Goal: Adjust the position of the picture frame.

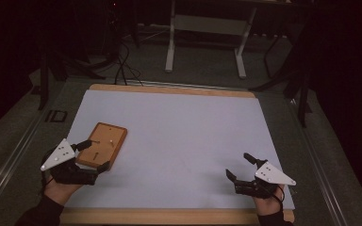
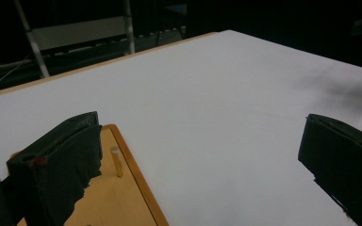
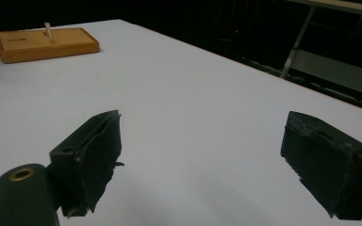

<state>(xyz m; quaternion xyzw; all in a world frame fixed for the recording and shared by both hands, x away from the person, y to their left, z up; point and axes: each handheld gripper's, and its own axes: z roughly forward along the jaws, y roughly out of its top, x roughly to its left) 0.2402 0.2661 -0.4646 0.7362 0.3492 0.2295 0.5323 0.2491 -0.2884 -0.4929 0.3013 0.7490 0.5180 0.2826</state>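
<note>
the wooden peg board (image 1: 102,145) lies near the worktop's (image 1: 179,122) left edge, towards the near-left corner, its long axis running from the near edge away and slightly right. the left tool (image 1: 93,154) has its jaws spread across the board's near end, one jaw over the wood, the other by its right-hand corner. a small upright peg (image 2: 116,160) stands just beyond. the right tool (image 1: 239,166), jaws also spread and empty, rests near the near-right corner, well apart, so the left hand is far nearer.
</note>
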